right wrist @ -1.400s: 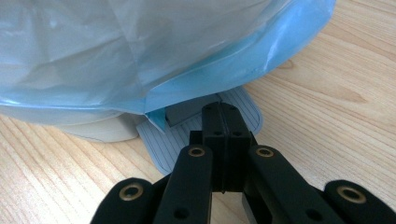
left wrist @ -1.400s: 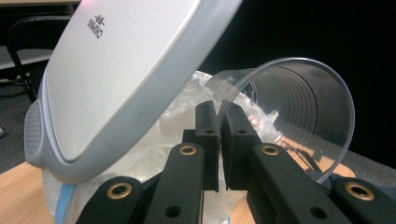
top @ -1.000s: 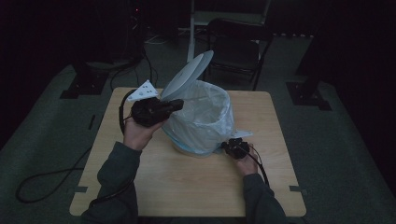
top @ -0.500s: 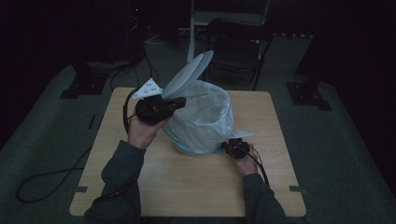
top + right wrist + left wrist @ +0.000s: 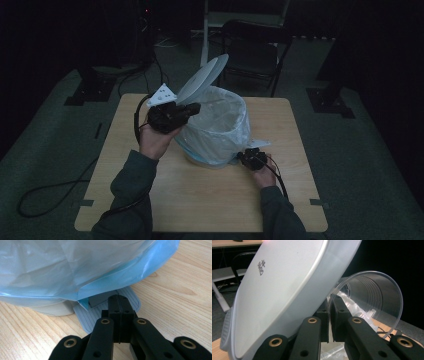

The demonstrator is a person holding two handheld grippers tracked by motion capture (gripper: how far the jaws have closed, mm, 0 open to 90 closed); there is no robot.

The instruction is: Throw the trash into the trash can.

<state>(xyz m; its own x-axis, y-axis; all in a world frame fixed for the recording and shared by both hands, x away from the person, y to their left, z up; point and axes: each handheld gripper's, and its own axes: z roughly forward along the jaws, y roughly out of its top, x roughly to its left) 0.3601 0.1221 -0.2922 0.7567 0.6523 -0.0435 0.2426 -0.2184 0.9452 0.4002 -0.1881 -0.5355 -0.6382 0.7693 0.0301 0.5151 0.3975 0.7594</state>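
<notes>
The left tool point(image 5: 329, 315), in the lower middle of the left gripper view, is closed on the rim of a clear plastic cup point(image 5: 372, 297), its black jaws pinching the thin wall. The cup is see-through and ribbed with fine rings near its mouth, lying on its side with the opening toward the camera, to the right of the frame. Just to its left rises the bin's lid point(image 5: 284, 290), a smooth, pale grey, rounded plastic shell tilted up. In the high view the left tool point(image 5: 192, 107) sits left of centre at the bin's rim, under the raised lid point(image 5: 202, 80).

The right tool point(image 5: 119, 307), low in the middle of the right gripper view, has its jaws fully together, resting on the ridged grey pedal point(image 5: 92, 317) at the foot of the bin point(image 5: 55, 308). A crinkled, translucent blue-white bag point(image 5: 75, 272) drapes over the bin above it.

Compared with a second ago, the left hand has barely shifted and the right has stayed put; lid and bin point(image 5: 215, 130) stand as before on the pale wooden desk point(image 5: 210, 200).
</notes>
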